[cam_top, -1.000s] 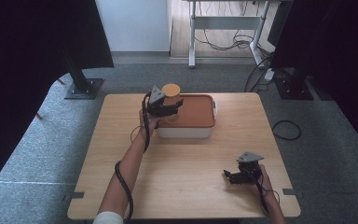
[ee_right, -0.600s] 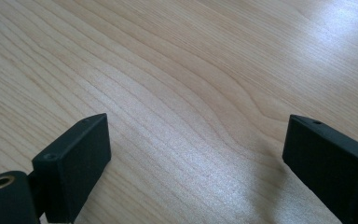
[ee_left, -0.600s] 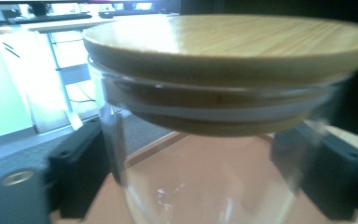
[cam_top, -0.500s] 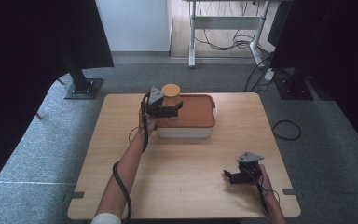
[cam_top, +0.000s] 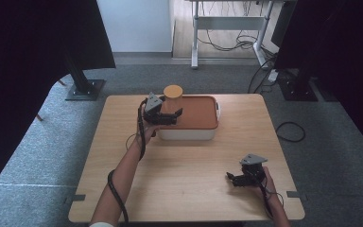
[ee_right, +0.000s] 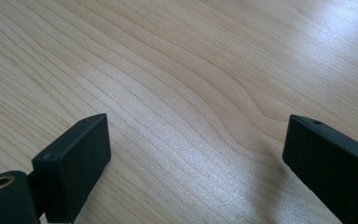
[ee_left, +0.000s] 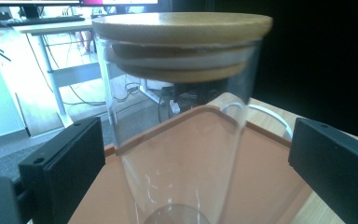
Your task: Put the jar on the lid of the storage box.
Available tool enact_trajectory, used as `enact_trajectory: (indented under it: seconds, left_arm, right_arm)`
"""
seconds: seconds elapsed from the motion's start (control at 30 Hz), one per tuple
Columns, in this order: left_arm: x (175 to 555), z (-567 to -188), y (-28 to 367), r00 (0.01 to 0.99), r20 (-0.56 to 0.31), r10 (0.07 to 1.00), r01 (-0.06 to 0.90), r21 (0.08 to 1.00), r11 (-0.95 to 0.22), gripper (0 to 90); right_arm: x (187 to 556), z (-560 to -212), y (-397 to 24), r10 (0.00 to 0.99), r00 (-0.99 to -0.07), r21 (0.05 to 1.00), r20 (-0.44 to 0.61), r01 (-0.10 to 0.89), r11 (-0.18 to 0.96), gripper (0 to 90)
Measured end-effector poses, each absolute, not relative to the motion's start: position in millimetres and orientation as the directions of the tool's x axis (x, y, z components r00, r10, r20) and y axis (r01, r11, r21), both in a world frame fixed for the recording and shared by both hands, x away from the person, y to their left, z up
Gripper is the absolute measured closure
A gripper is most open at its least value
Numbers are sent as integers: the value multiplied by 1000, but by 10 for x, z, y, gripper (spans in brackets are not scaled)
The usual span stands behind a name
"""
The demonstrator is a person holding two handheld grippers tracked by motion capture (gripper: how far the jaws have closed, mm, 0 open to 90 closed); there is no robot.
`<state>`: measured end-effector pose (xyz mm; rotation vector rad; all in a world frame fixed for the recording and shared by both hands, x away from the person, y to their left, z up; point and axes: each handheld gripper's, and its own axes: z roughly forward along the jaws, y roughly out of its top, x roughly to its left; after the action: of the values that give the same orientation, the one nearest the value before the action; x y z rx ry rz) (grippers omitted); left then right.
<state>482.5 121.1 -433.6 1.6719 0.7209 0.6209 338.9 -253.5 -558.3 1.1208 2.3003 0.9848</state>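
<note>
Straddling unlabelled glass jar, fingers apart.

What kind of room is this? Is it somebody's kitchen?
Probably not a kitchen; more likely a lab or office set up for recording. Dark curtains hang around the wooden table, grey carpet covers the floor, and a desk with loose cables stands behind.

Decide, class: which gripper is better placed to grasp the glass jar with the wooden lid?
Left. The left gripper is open with the glass jar between its jaws, atop the orange-lidded box. The right gripper rests open over bare table, far away.
</note>
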Motion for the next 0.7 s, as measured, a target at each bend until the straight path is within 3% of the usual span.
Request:
enact_trajectory:
  seconds: [0.7]
  left_arm:
    - [4406,-4382,1307,703,49,709,103,980,-171,38]
  right_arm:
    - [3389,-5583,-2535,797,-602,738,-45,518,432,73]
